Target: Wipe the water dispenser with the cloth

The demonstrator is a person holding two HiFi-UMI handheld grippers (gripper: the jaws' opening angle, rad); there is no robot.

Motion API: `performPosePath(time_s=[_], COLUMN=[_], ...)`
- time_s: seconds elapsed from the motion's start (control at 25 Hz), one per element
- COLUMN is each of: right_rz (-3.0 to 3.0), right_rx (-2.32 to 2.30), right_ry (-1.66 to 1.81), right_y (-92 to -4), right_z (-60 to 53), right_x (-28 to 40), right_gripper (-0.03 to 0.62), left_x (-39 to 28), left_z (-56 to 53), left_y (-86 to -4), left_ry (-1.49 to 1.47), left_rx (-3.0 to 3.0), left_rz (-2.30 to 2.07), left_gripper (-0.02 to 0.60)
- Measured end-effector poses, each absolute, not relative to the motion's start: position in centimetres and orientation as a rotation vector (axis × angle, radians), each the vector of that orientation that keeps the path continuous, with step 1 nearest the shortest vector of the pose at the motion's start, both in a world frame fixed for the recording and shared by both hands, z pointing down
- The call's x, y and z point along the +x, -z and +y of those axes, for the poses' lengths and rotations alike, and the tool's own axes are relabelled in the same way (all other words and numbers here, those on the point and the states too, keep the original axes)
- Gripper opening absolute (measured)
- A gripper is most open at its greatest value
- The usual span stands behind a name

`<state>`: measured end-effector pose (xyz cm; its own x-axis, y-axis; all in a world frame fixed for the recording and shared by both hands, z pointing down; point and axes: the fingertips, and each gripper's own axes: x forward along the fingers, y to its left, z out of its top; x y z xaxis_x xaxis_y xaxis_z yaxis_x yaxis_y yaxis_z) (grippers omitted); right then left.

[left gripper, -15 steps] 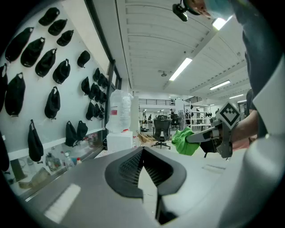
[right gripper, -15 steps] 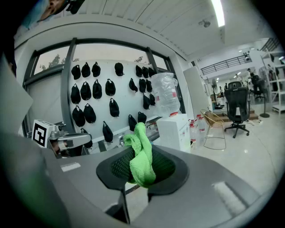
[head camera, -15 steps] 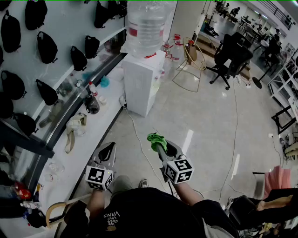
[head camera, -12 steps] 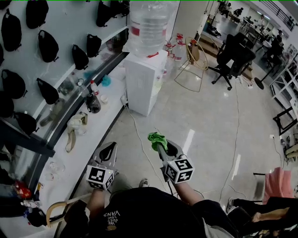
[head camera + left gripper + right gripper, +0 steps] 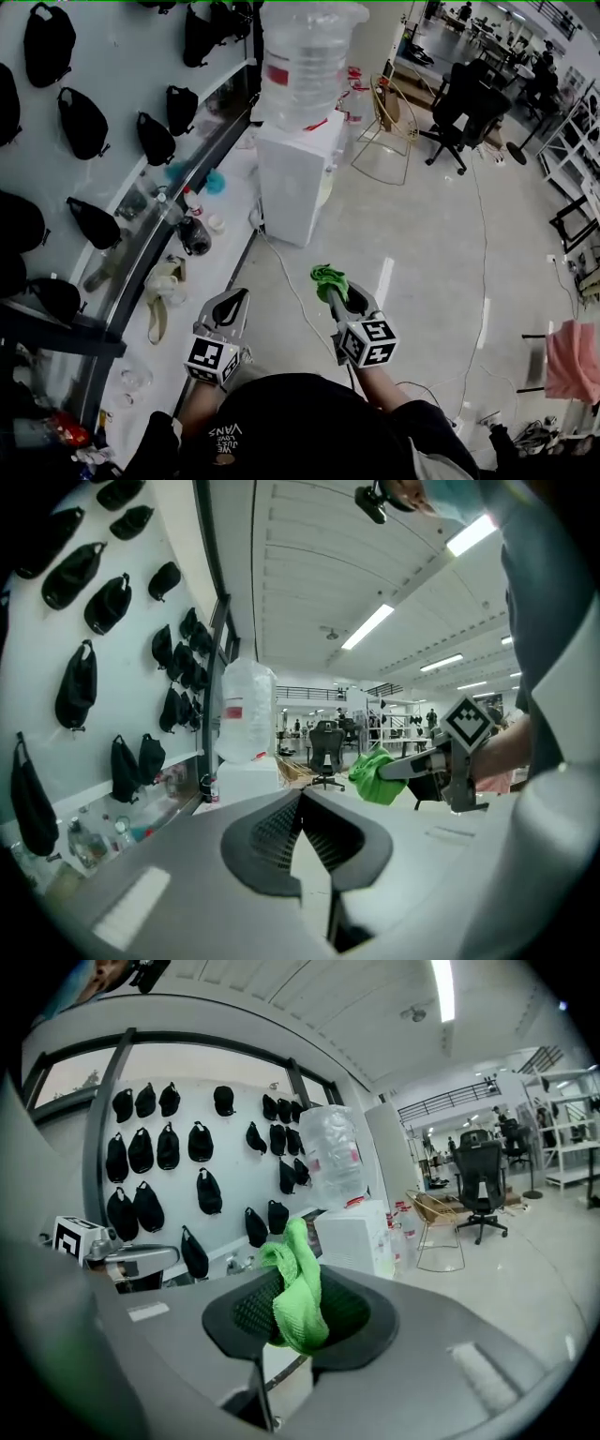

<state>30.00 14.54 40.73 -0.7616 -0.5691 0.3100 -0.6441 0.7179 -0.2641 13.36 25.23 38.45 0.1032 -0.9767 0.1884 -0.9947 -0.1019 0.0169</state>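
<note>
The water dispenser (image 5: 295, 178) is a white cabinet with a big clear bottle (image 5: 305, 61) on top, standing against the wall ahead. My right gripper (image 5: 330, 284) is shut on a crumpled green cloth (image 5: 328, 277), held over the floor well short of the dispenser. In the right gripper view the cloth (image 5: 298, 1288) sticks up from between the jaws, with the dispenser (image 5: 356, 1237) beyond it. My left gripper (image 5: 230, 305) is shut on nothing, beside the right one. The left gripper view shows the bottle (image 5: 246, 714) far ahead and the cloth (image 5: 375, 775) at right.
A white counter (image 5: 202, 272) with bottles and a cup runs along the left wall, under hanging black bags (image 5: 84, 117). A cable (image 5: 281, 281) trails across the floor from the dispenser. Behind it are a gold wire chair (image 5: 389, 122) and a black office chair (image 5: 464, 112).
Both grippers and the view have moved forward a little toward the dispenser. The green cloth stays held in the right gripper.
</note>
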Motion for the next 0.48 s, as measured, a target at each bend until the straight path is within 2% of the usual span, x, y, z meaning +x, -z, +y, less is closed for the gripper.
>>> performPosePath(time_s=[0.48], right_rz=[-2.63], right_rx=[1.202], right_ry=[-0.556], right_y=[-41.5], right_z=[12.3], right_x=[15.6], right_gripper=[0.094], left_x=[-3.3], left_z=[22.1], left_y=[-38.9], left_ry=[-0.212], left_rx=[2.353], left_rz=[-1.838], left_gripper=[0.002])
